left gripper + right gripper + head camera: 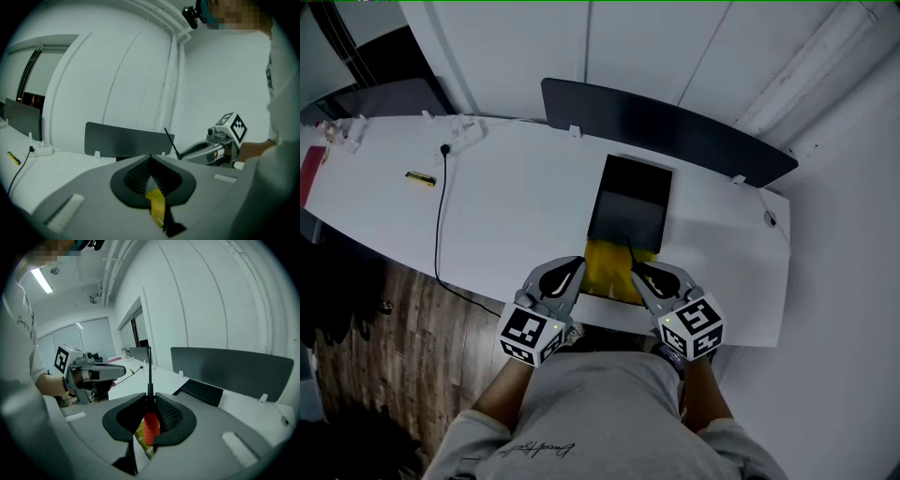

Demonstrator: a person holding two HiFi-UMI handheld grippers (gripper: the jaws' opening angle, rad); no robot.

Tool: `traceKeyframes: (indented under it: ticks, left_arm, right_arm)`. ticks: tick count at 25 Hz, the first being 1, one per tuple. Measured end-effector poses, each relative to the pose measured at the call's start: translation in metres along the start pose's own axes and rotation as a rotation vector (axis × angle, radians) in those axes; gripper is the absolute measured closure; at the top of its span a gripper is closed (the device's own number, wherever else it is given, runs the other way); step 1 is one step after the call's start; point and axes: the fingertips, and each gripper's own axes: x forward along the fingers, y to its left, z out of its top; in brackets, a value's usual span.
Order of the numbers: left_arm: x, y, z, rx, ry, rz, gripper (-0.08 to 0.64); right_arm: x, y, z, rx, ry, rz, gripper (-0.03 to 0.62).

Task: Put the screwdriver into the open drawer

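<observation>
Evidently the job was only half done: the screwdriver (pixel 150 423) was in a grip but not yet in the drawer (pixel 612 272). The right gripper (pixel 639 272) pinched its red handle between the pads, and the thin dark shaft stood out past the jaw tips toward 12 o'clock. The left gripper (pixel 577 265) carried nothing, its jaws pressed together at the tips. The yellow glimpsed through their gap in the left gripper view looked to be the drawer below.

Both grippers hovered at the near edge of the white desk (pixel 516 206). The yellow drawer was pulled out between them from a black cabinet (pixel 630 197) lying at 12 o'clock. What remained, by my reckoning, was to lower the tool over the yellow tray and let go.

The grippers covered most of the drawer's floor, so its contents could not be told. In the head view the handle was hidden and only a sliver of shaft showed. A small yellow object (pixel 419 177) at 10 o'clock was too small to identify.
</observation>
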Motion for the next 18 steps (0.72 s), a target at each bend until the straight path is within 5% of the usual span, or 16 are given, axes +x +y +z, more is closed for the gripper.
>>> traceKeyframes:
  ticks: [18]
  left_arm:
    - [0.023, 0.006, -0.023, -0.035, 0.043, 0.022, 0.560]
  right_arm:
    - [0.020, -0.025, -0.016, -0.009, 0.071, 0.039, 0.517]
